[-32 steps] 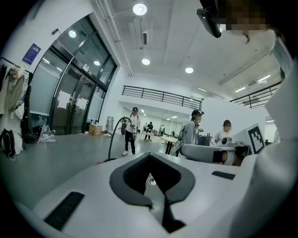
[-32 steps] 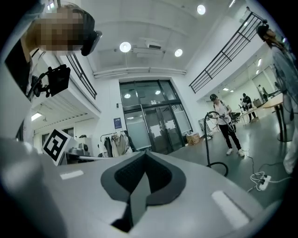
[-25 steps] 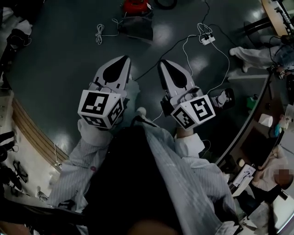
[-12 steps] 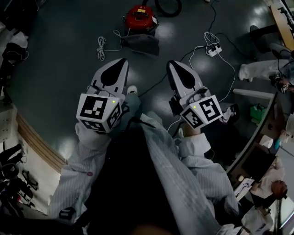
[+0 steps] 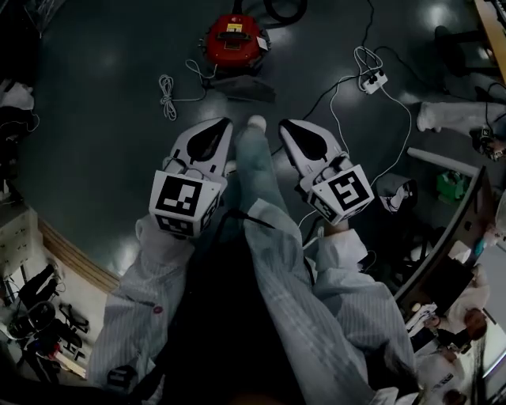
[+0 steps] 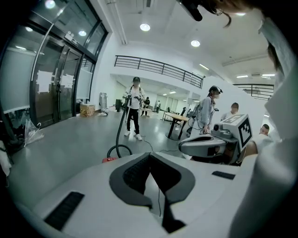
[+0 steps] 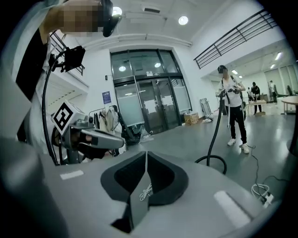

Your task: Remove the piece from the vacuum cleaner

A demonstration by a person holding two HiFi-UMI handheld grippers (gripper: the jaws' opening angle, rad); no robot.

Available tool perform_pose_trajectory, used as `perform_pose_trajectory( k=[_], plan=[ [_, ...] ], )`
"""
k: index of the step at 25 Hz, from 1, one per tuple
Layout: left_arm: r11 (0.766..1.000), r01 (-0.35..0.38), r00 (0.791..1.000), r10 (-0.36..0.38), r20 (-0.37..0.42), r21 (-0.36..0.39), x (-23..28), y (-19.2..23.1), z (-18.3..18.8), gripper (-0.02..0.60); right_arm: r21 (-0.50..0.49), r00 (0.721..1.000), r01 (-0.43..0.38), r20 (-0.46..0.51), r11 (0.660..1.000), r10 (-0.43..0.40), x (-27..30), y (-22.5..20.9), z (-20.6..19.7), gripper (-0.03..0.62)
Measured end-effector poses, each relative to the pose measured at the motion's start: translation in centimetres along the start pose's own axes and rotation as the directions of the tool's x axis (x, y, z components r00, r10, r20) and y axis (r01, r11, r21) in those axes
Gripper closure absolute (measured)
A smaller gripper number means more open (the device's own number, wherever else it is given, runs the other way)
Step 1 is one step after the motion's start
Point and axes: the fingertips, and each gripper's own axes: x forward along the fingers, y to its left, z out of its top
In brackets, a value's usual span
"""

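The red vacuum cleaner (image 5: pixel 233 39) stands on the dark floor at the top of the head view, with a grey flat piece (image 5: pixel 243 85) lying just in front of it. Its black hose (image 5: pixel 283 9) curls away behind it. My left gripper (image 5: pixel 220 123) and right gripper (image 5: pixel 286 125) are held side by side well short of the vacuum, both shut and empty. In the left gripper view the jaws (image 6: pixel 150 156) are together, with a bit of the red vacuum (image 6: pixel 109 159) and its hose (image 6: pixel 121 135) beyond them. The right gripper view shows shut jaws (image 7: pixel 146 154) and the hose (image 7: pixel 215 135).
A white coiled cord (image 5: pixel 166 85) lies left of the vacuum, and a white power strip (image 5: pixel 373 79) with cables lies to its right. The wearer's leg and shoe (image 5: pixel 256 123) show between the grippers. A standing person (image 6: pixel 134 109) holds the hose. Desks and people are at the right.
The vacuum has come further into the head view and closer. Both grippers have drawn nearer each other, and the wearer's leg has stepped forward between them. Jaws stayed shut.
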Motion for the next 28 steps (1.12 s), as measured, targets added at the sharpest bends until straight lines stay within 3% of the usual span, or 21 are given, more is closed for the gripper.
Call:
perform_pose_trajectory(
  k=[7,13,15,19,22,25,28],
  plan=[
    [1.000,-0.006,0.989,0.010,-0.150,0.030,12.1,7.8,-0.3,0.577,-0.006,0.982,-0.062,-0.180,0.998,0.060,8.8,-9.8,-3.9,0.589],
    [0.997,0.021,0.959,0.001,-0.282,0.072,22.9,13.6,-5.1,0.575,-0.034,0.919,-0.145,-0.374,0.989,0.122,16.5,-17.5,-11.9,0.577],
    [0.992,0.066,0.937,-0.026,-0.347,0.103,26.5,15.4,-8.0,0.573,-0.018,0.890,-0.163,-0.433,0.986,0.139,19.2,-19.7,-15.4,0.569],
    [0.968,0.195,0.865,-0.092,-0.494,0.160,32.4,17.7,-15.6,0.480,-0.012,0.823,-0.204,-0.544,0.979,0.165,22.9,-23.2,-23.2,0.562],
    [0.941,0.230,0.831,-0.058,-0.553,0.247,36.4,20.3,-20.2,0.436,-0.057,0.781,-0.234,-0.606,0.971,0.152,25.7,-25.1,-28.8,0.537],
    [0.914,0.230,0.829,-0.004,-0.559,0.335,40.5,22.8,-23.4,0.426,-0.107,0.747,-0.286,-0.647,0.952,0.152,28.4,-26.3,-34.0,0.462],
    [0.933,0.196,0.844,-0.004,-0.537,0.302,42.8,24.2,-25.9,0.426,-0.169,0.727,-0.350,-0.670,0.922,0.153,29.9,-27.2,-37.3,0.447]
  ],
)
